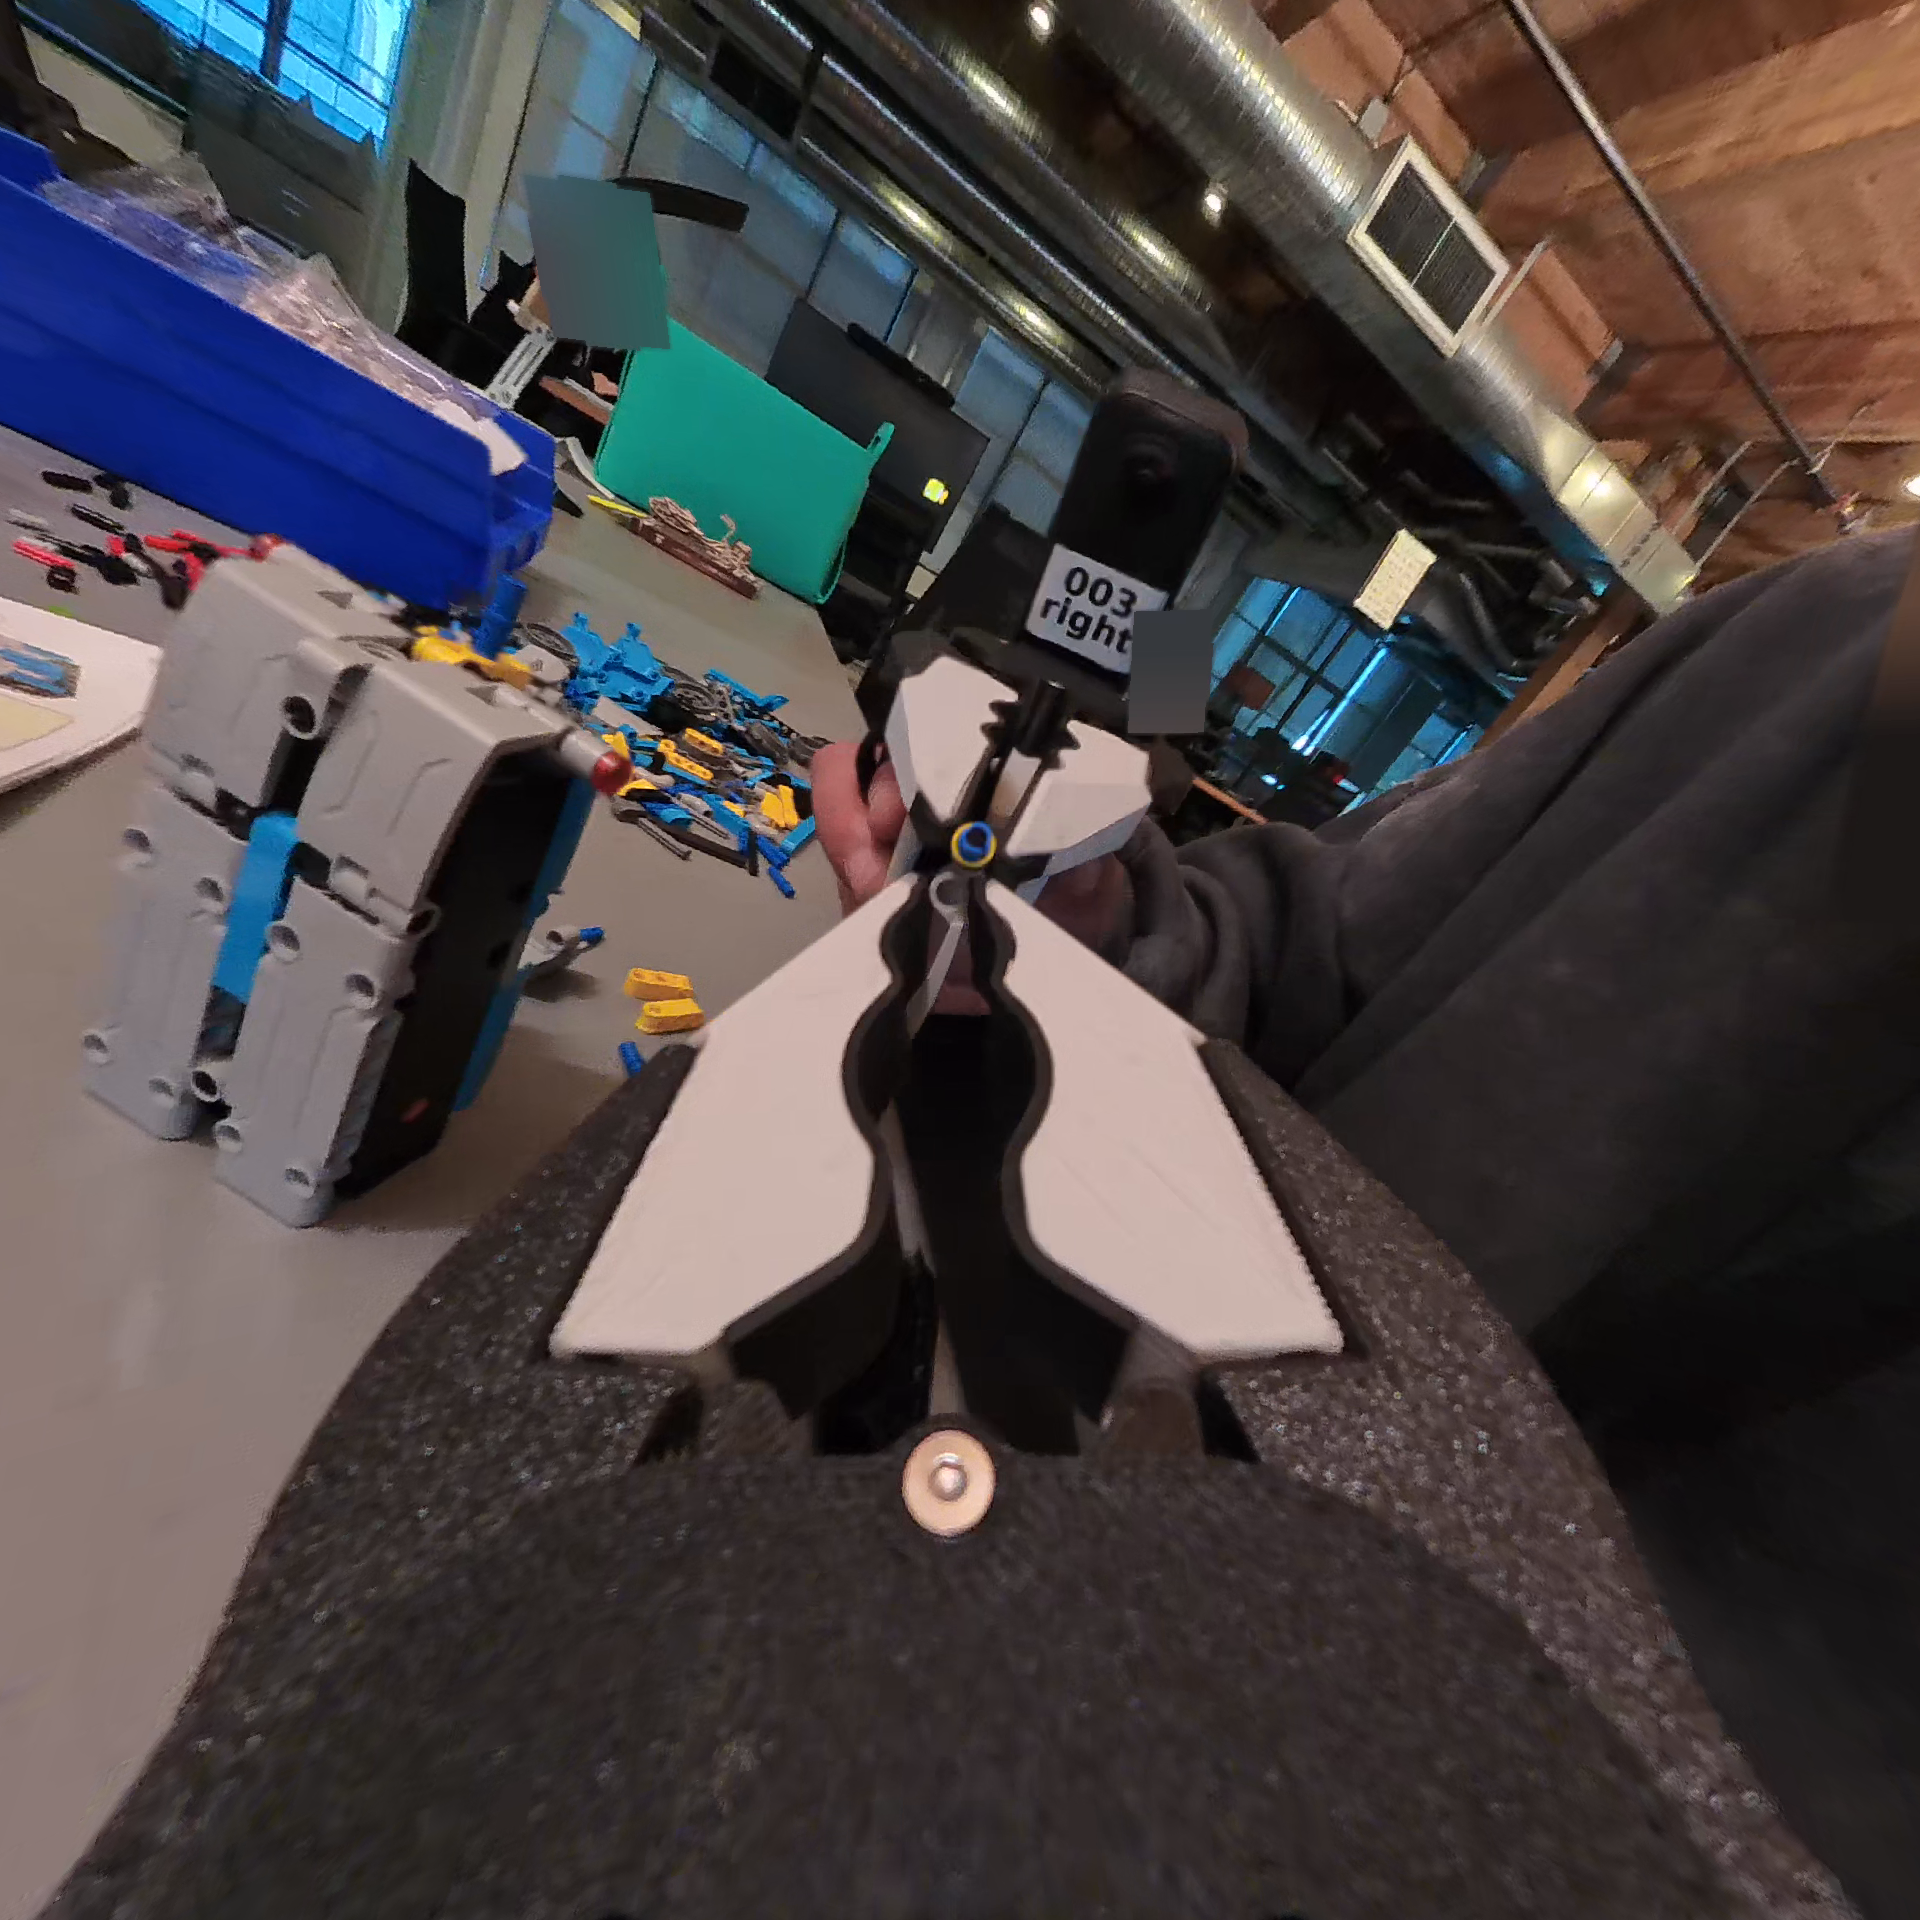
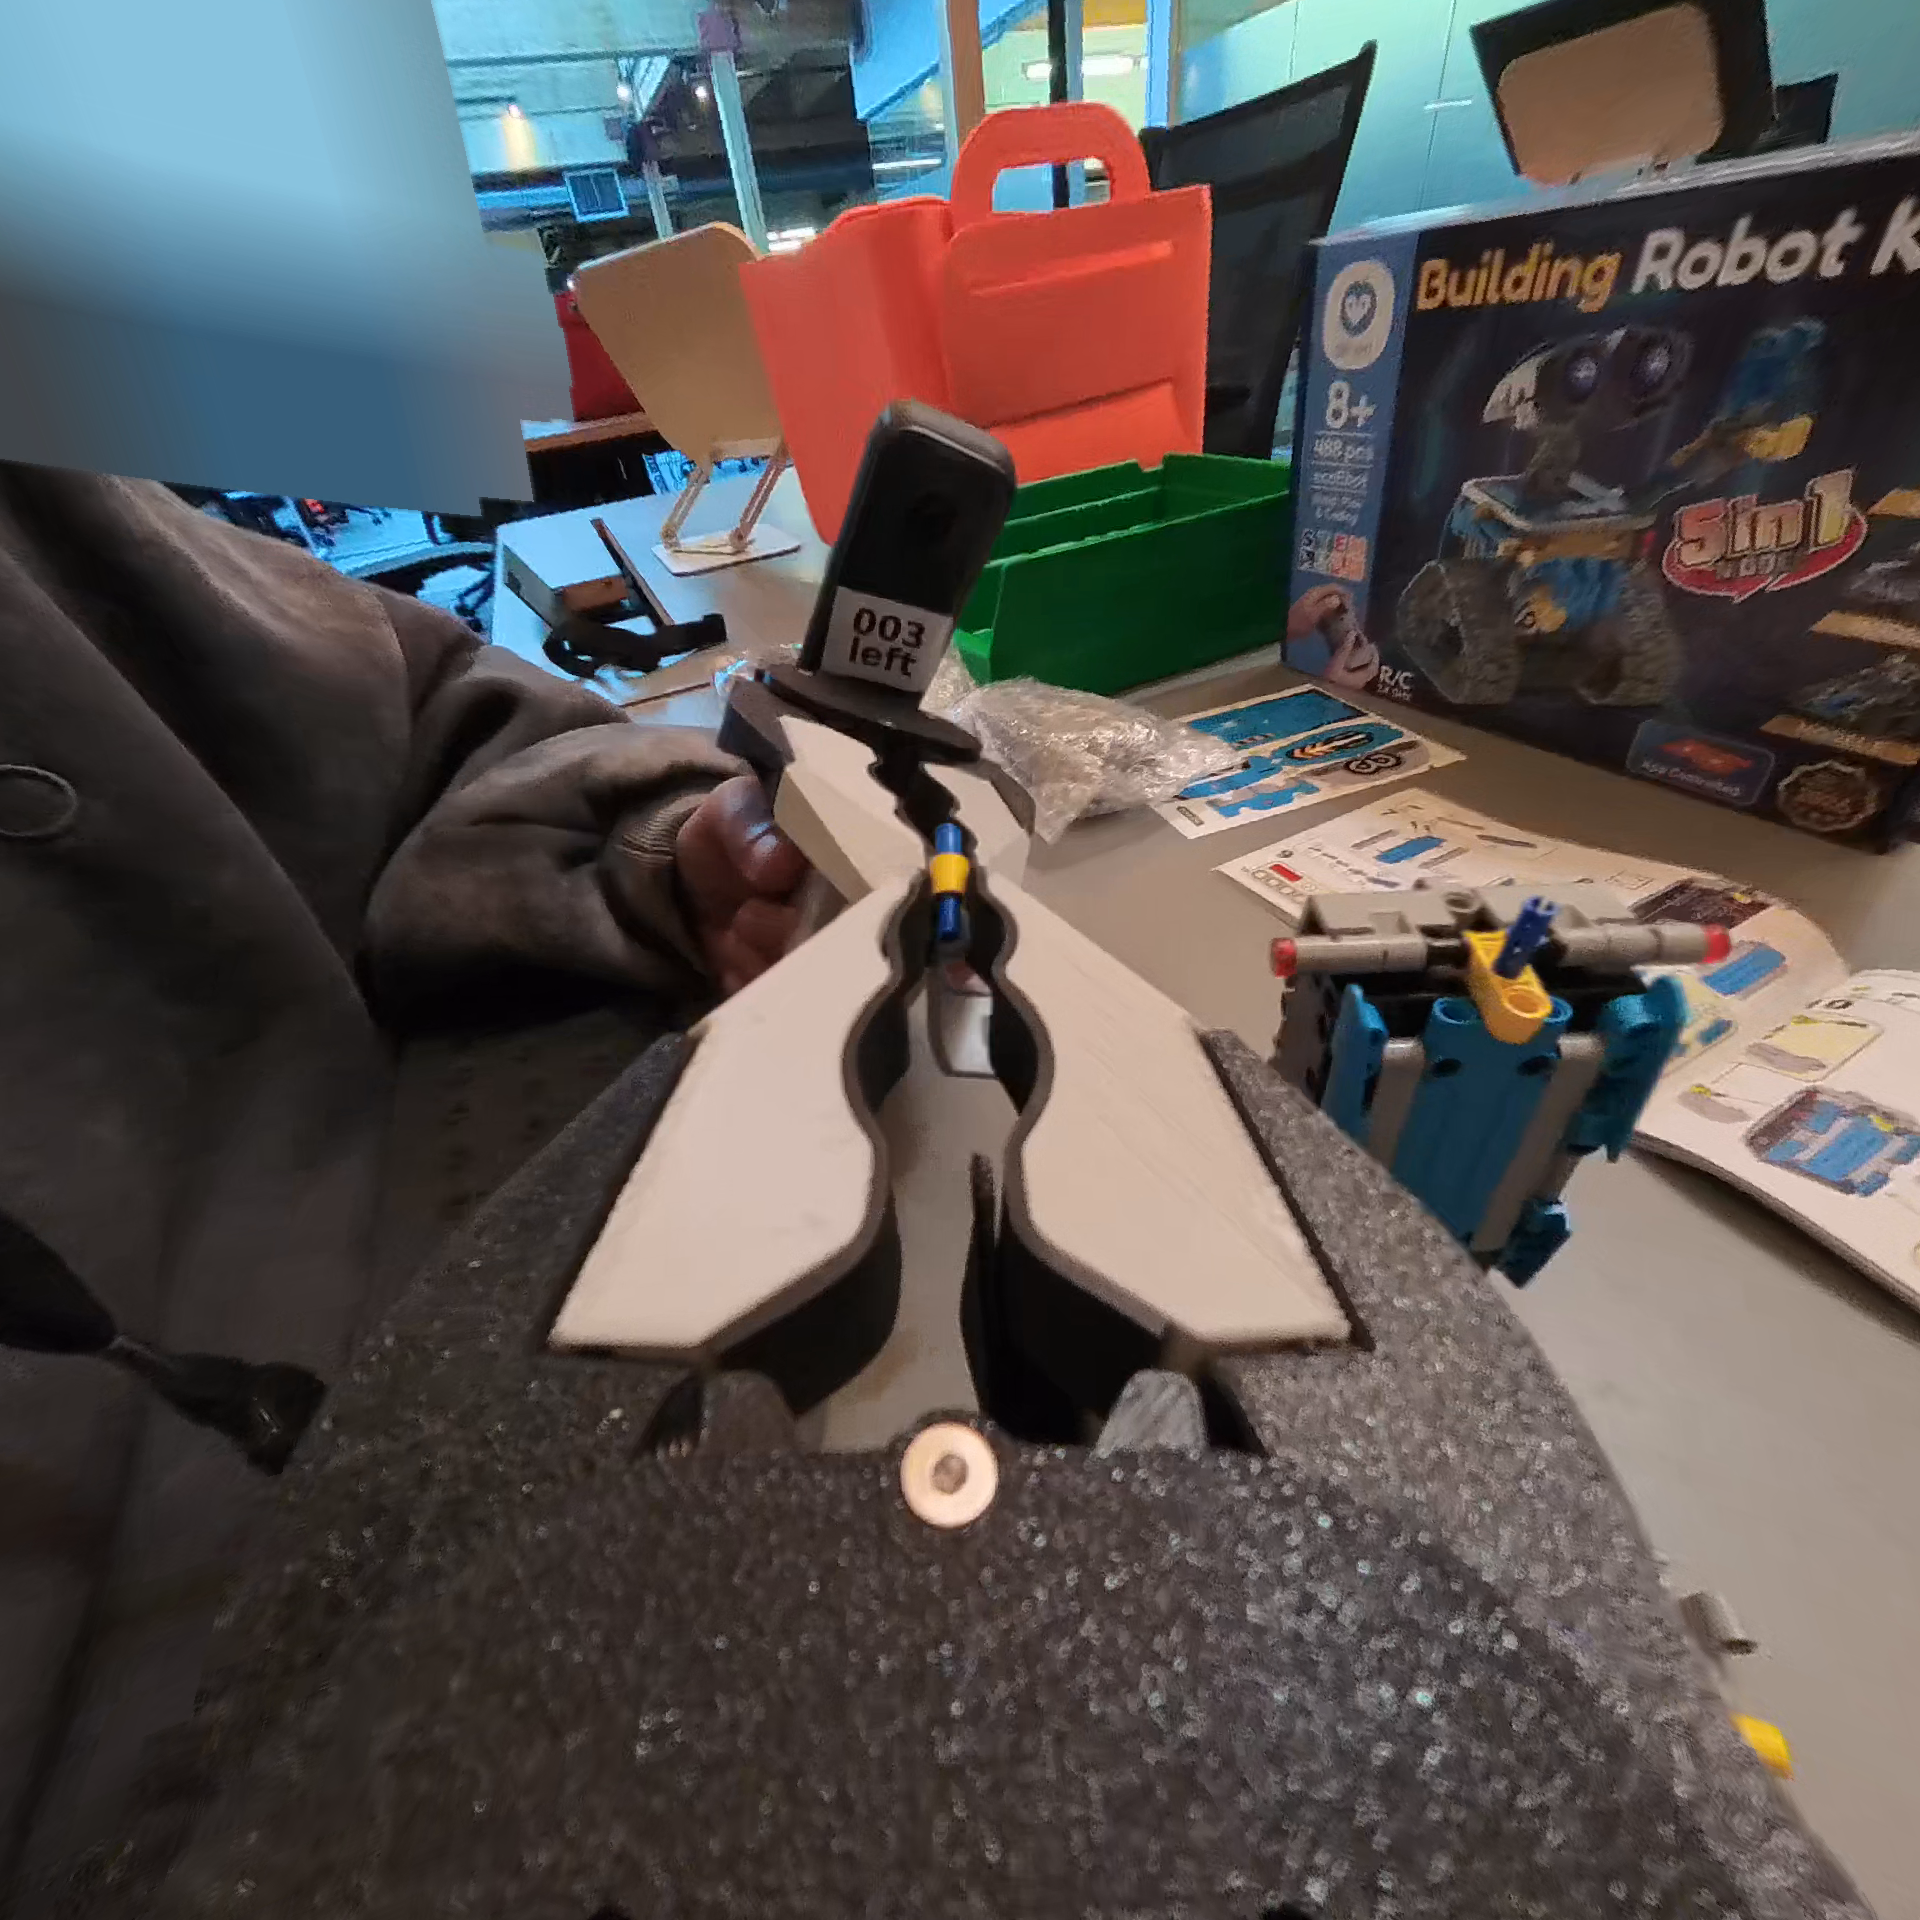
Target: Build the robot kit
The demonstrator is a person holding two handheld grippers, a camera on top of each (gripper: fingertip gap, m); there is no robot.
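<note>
My left gripper (image 1: 949,896) is shut on a thin grey tube-like piece (image 1: 945,896) that runs back between its fingers. My right gripper (image 2: 947,914) is shut on a small blue pin with a yellow collar (image 2: 945,875). The two grippers face each other tip to tip, held in the air above the table. The right gripper (image 1: 977,831) shows end-on in the left wrist view, with the pin (image 1: 975,844) just above the grey piece. The left gripper (image 2: 923,816) shows beyond the pin in the right wrist view. A grey and blue brick model (image 1: 312,883) (image 2: 1475,1060) stands on the table nearby.
A blue bin (image 1: 260,384), a pile of loose blue, yellow and black parts (image 1: 686,727) and a green bag (image 1: 738,457) lie beyond the model. An orange bag (image 2: 997,312), a green bin (image 2: 1132,561), a kit box (image 2: 1621,468), an open booklet (image 2: 1818,1122) and plastic wrap (image 2: 1081,738) are also on the table. A person's dark sleeve (image 1: 1558,935) is close by. Both grippers' tips are close together, under 4 cm apart.
</note>
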